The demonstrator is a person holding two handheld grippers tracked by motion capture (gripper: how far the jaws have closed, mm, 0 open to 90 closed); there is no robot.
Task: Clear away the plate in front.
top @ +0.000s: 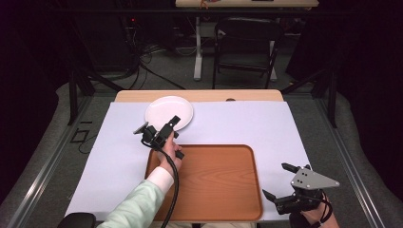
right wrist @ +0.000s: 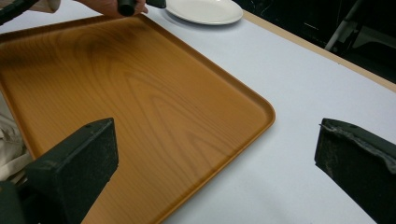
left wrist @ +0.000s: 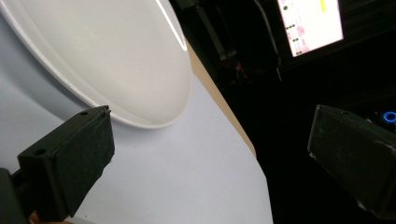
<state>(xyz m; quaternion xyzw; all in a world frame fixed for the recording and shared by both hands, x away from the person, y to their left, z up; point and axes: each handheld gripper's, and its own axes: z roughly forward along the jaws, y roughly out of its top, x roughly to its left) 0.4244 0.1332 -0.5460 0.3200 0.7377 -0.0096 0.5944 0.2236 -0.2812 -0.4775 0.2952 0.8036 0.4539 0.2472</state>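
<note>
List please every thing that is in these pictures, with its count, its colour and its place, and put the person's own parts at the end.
plate: one, white, on the sheet at the far side of the table, beyond the tray
tray: one, brown wood grain, on the sheet at the near side of the table
sheet: one, pale lilac-white, covering most of the table
table: one, light wood, its far edge showing beyond the sheet
chair: one, black, on the floor behind the table
screen: one, lit, beyond the table in the left gripper view
left tool: one, black, open, at the near rim of the plate
right tool: one, black with a grey plate, open, right of the tray
sleeve: one, pale green, lower left
</note>
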